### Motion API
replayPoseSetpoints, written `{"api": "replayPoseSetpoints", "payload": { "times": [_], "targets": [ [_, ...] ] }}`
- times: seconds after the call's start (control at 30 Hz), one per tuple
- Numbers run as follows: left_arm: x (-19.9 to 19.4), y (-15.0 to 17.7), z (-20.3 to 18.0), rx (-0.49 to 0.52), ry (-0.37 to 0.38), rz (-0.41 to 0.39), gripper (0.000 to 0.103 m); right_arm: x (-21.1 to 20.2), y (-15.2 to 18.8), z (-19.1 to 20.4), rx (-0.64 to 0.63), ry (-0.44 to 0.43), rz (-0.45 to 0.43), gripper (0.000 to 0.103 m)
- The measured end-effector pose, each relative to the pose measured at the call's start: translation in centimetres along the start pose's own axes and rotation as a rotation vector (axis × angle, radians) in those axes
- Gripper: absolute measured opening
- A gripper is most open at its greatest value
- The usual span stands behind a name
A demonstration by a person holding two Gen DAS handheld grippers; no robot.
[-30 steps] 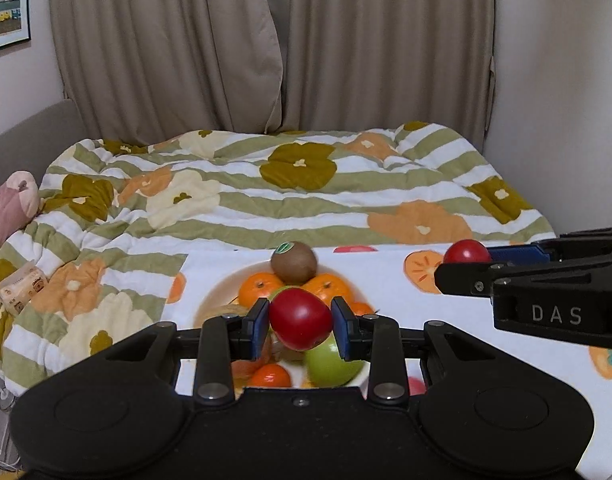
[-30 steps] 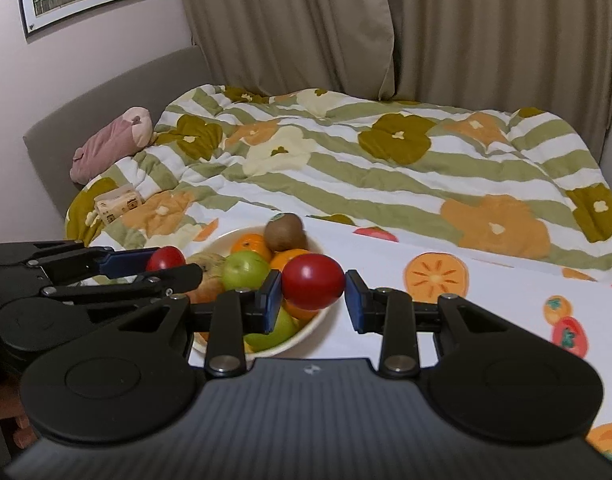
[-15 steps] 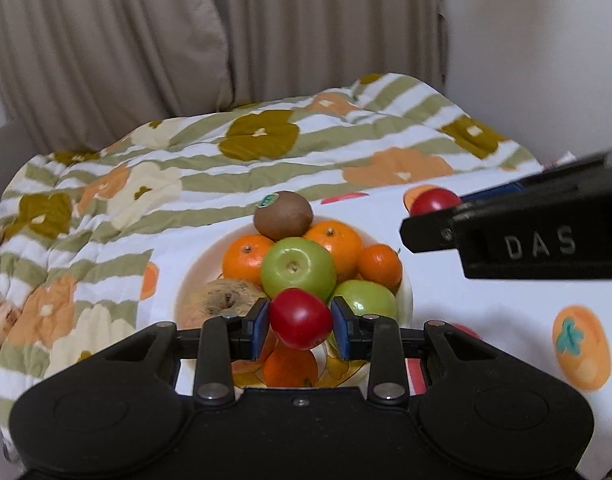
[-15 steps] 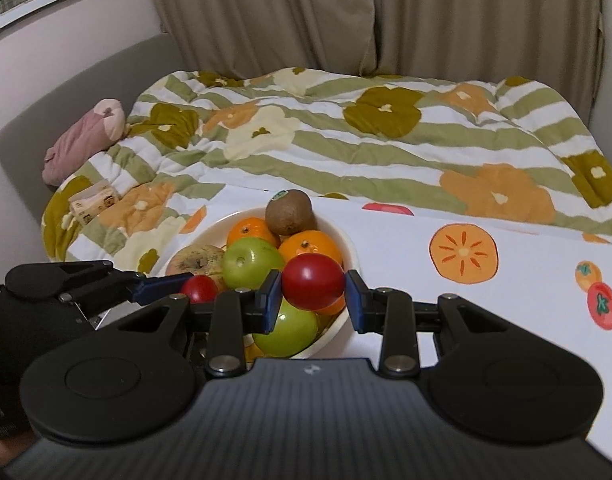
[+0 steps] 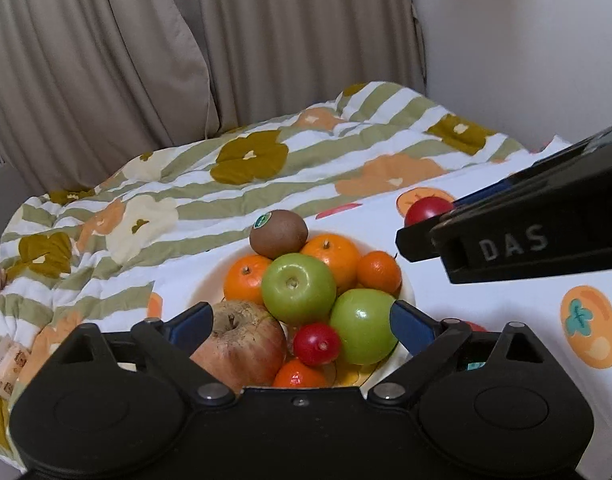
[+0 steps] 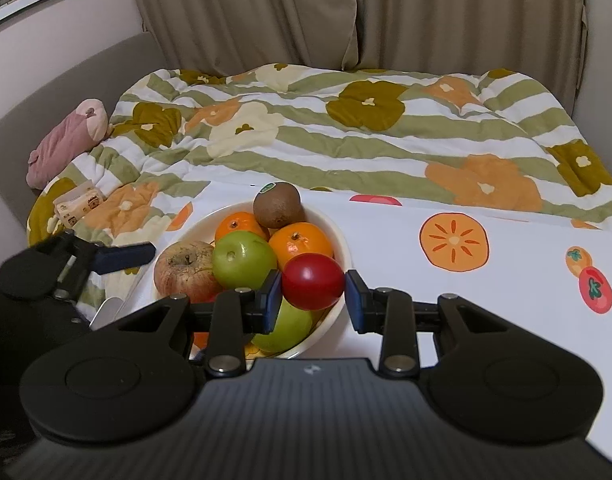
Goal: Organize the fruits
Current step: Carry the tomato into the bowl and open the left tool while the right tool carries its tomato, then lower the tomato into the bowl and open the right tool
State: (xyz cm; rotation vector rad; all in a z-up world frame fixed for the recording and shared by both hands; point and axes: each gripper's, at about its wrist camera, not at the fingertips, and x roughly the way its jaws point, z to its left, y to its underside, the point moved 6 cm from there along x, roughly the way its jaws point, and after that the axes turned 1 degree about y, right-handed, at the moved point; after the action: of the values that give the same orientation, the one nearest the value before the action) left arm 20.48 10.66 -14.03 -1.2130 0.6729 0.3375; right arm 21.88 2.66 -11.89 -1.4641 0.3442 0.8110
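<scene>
Fruit bowl (image 5: 407, 288) sits ahead of your left hand-held gripper (image 5: 302, 322), jaws wide, empty; small red fruit (image 5: 316, 344) rests among apples. Right hand-held gripper (image 6: 313, 294) pinches red tomato (image 6: 312, 286) above bowl rim. Next, likely: lower, release gently.

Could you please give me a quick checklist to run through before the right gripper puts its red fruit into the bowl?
1. Right gripper holds red fruit: ok.
2. Left gripper open, its small red fruit lying in the bowl: ok.
3. Left fingers out of the drop path: not ok, they straddle the pile.
4. Free spot in bowl: cannot tell, fruit is heaped.
5. Kiwi stable on top: cannot tell.
</scene>
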Motion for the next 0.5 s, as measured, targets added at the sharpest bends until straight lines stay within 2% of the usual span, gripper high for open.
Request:
{"api": "replayPoseSetpoints", "payload": {
  "times": [0.27,0.5],
  "targets": [
    [-2.7,0.7,2.9,-0.083,-0.035,0.009,0.097,0.1,-0.3,1.5,-0.05,-0.04,0.013,0.049],
    [-4.4,2.5,5.0,-0.116,-0.087,0.026,0.098,1.4,1.2,4.2,-0.1,-0.086,0.076,0.049]
  ]
}}
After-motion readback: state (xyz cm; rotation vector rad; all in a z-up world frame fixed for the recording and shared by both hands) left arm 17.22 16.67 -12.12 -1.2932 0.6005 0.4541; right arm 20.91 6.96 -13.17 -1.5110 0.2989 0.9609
